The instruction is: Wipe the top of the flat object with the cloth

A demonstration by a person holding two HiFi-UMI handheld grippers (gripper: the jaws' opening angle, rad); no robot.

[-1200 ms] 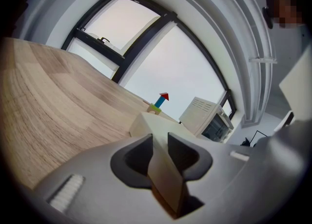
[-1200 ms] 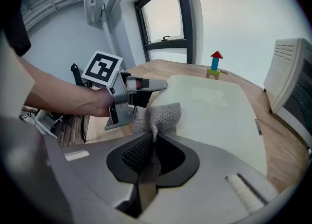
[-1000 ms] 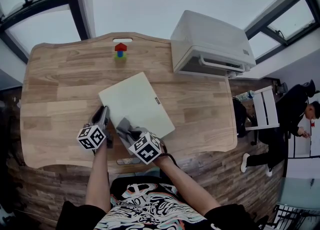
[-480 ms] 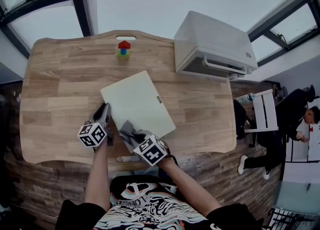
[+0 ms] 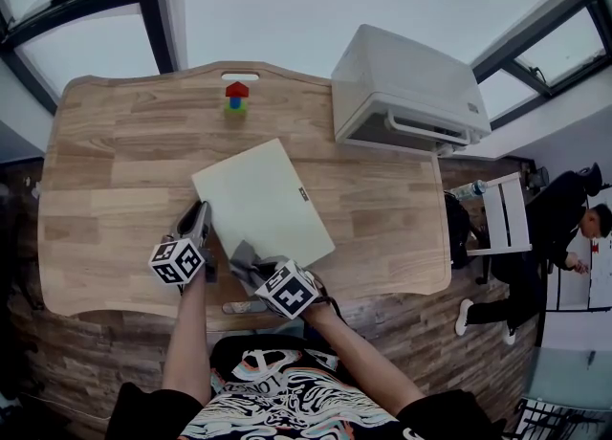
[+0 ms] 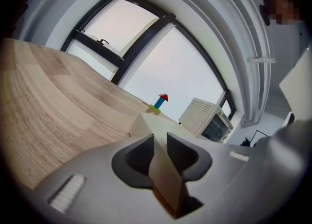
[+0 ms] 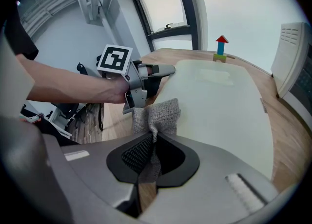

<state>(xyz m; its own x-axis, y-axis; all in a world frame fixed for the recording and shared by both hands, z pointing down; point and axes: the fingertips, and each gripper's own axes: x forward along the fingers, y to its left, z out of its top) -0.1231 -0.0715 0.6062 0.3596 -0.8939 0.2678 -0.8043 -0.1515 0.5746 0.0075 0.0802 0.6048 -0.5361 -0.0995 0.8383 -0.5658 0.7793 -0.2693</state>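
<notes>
A flat cream board (image 5: 263,201) lies slantwise on the wooden table (image 5: 105,170). My left gripper (image 5: 198,223) holds its near left edge. In the left gripper view the board's edge (image 6: 146,125) fills the gap of the left gripper (image 6: 160,140), whose jaws have just been closing on it. My right gripper (image 5: 251,266) is shut on a grey knitted cloth (image 5: 244,258). The cloth (image 7: 158,113) hangs bunched from the right gripper (image 7: 153,142) and rests on the board's near corner (image 7: 219,96), close to the left gripper (image 7: 156,72).
A white boxy appliance (image 5: 406,94) stands at the table's far right. A small stack of coloured toy blocks (image 5: 235,97) sits at the far edge. A white chair (image 5: 505,209) and a seated person (image 5: 574,218) are right of the table.
My right gripper has drawn the cloth a little toward the table's near edge. The left gripper has stayed on the board's edge.
</notes>
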